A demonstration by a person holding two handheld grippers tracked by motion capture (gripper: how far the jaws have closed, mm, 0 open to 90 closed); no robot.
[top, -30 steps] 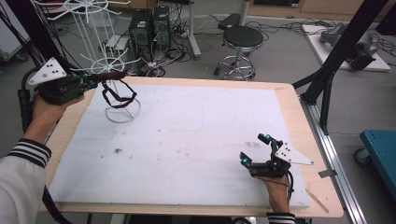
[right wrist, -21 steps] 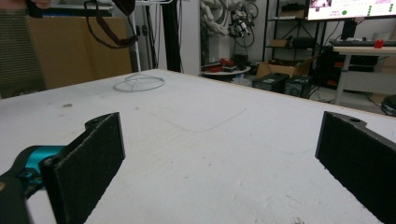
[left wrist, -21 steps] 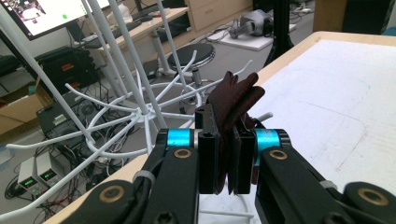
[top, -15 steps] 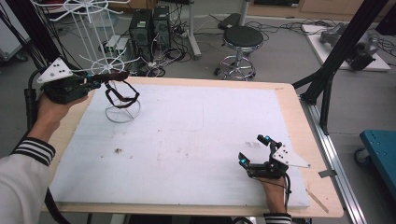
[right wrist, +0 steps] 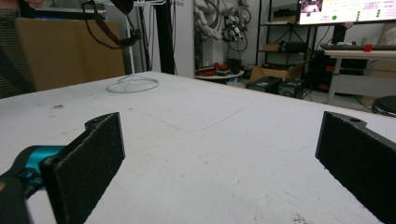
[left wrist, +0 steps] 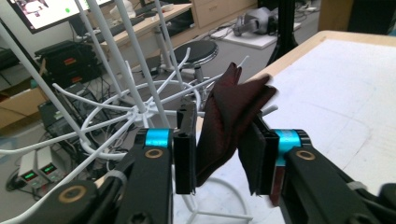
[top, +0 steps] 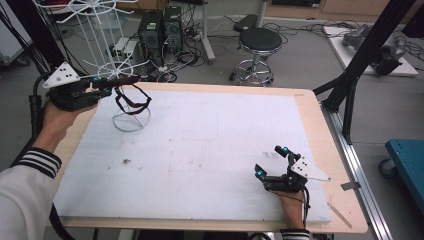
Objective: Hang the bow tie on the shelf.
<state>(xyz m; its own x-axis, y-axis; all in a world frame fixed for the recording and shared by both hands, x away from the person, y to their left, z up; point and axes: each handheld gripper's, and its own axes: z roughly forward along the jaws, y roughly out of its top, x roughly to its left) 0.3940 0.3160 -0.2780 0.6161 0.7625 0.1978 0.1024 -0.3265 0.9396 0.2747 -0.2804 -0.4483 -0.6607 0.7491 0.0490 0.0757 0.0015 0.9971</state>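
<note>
The left gripper [left wrist: 223,161] pinches a dark maroon fabric strap [left wrist: 229,116], its loop drooping just ahead beside the thin white wire rack [top: 131,120]. The right gripper [top: 274,165], jaws spread, rests on the table's [top: 310,107] matte white foam sheet [top: 210,140].

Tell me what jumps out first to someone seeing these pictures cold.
The left hand-held gripper, raised at the table's far left corner, pinches a dark maroon fabric strap beside the white wire rack. The right hand-held gripper rests open on the white foam sheet near the right front corner.
</note>
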